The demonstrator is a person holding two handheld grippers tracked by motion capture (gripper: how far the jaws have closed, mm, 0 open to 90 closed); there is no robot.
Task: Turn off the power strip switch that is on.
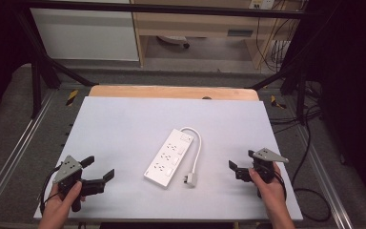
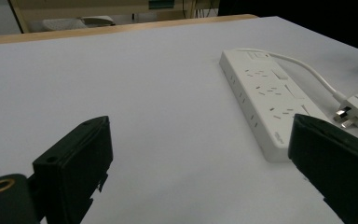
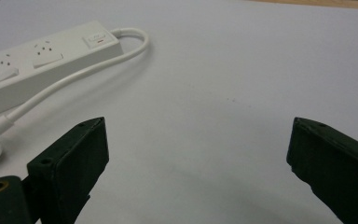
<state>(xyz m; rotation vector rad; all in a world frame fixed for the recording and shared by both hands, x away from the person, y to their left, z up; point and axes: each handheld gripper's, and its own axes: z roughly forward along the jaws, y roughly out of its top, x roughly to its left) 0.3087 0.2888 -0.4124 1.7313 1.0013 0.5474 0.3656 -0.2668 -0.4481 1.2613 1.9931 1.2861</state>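
Observation:
A white power strip (image 1: 168, 157) lies slantwise in the middle of the white table top (image 1: 124, 124). Its short cable (image 1: 198, 148) loops from the far end back to a white plug (image 1: 190, 180) lying beside the near end. My left gripper (image 1: 99, 167) is open at the near left, apart from the strip. My right gripper (image 1: 241, 160) is open at the near right, jaws pointing toward the plug. In the left gripper view the open gripper (image 2: 200, 154) faces bare table, with the strip (image 2: 265, 93) and plug (image 2: 356, 109) ahead on the right. In the right gripper view the open gripper (image 3: 198, 154) has the strip (image 3: 37, 60) and cable (image 3: 74, 77) to its left.
A wooden strip (image 1: 171, 92) edges the table's far side. Black frame bars (image 1: 38, 71) stand at both far corners. Loose cables (image 1: 310, 191) lie on the floor to the right. A wooden cabinet (image 1: 195, 28) stands behind the table.

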